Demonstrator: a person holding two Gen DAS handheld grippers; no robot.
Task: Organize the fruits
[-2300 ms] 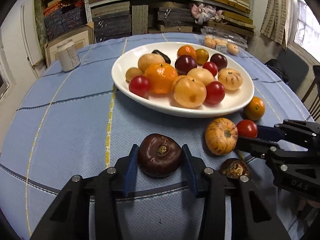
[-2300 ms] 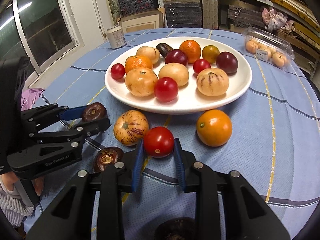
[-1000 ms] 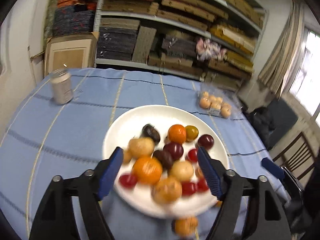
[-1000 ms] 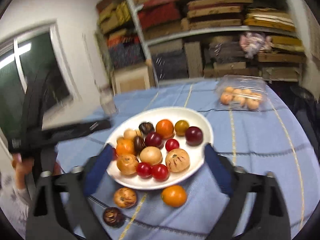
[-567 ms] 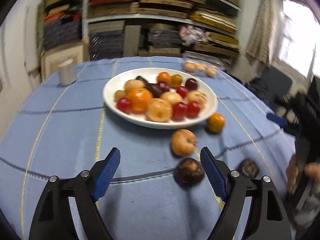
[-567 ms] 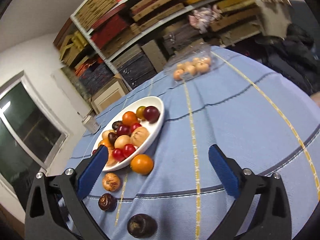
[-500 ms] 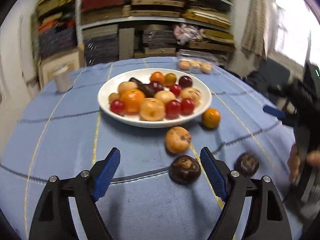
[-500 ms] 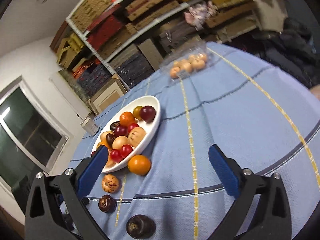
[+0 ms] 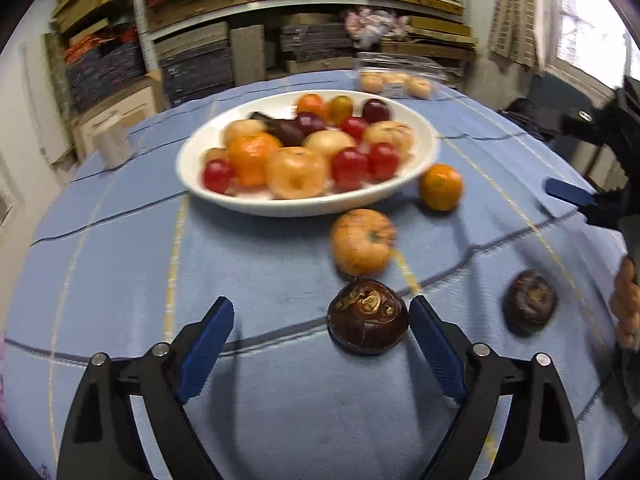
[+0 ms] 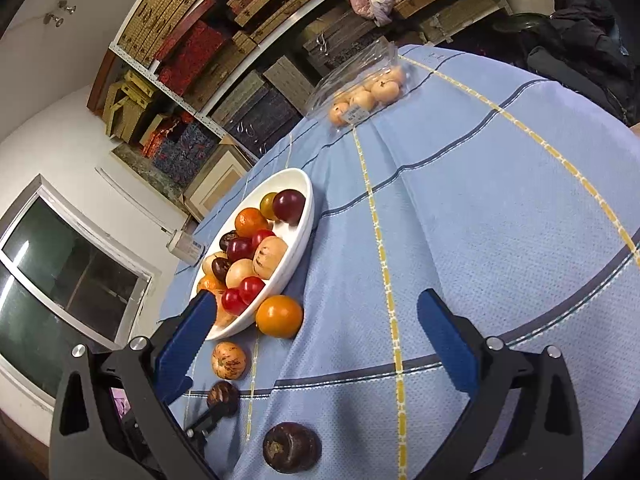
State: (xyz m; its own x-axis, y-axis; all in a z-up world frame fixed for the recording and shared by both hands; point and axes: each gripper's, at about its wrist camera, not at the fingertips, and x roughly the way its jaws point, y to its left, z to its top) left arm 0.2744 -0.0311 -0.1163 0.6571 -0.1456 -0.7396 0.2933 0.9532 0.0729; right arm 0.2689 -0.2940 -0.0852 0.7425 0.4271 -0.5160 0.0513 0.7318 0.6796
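Setting: a storeroom lined with shelves of stacked boxes; a round worktop (image 9: pixel 120 264) is covered in blue cloth with yellow and dark stripes.

Plate (image 9: pixel 224 196): white, oval, heaped with red, orange, tan and purple fruit. Four pieces are left outside it: an orange fruit (image 9: pixel 440 187) by the rim, a striped tan fruit (image 9: pixel 362 241) nearer, and two dark brown fruits.

Item in hand, as judged: the nearer dark brown fruit (image 9: pixel 367 316), squat, glossy, its dried calyx turned up. No long axis is shown. It is seen between the fingers of the left gripper (image 9: pixel 320 340), off centre, almost against the right-hand finger, well apart from the other.

Left gripper: jaws spread wide, lately opening further, nothing gripped.

Right gripper (image 10: pixel 316 340): jaws spread wide, empty; the second dark brown fruit (image 10: pixel 292 447) lies below and before it.

Nearer hand: the left.
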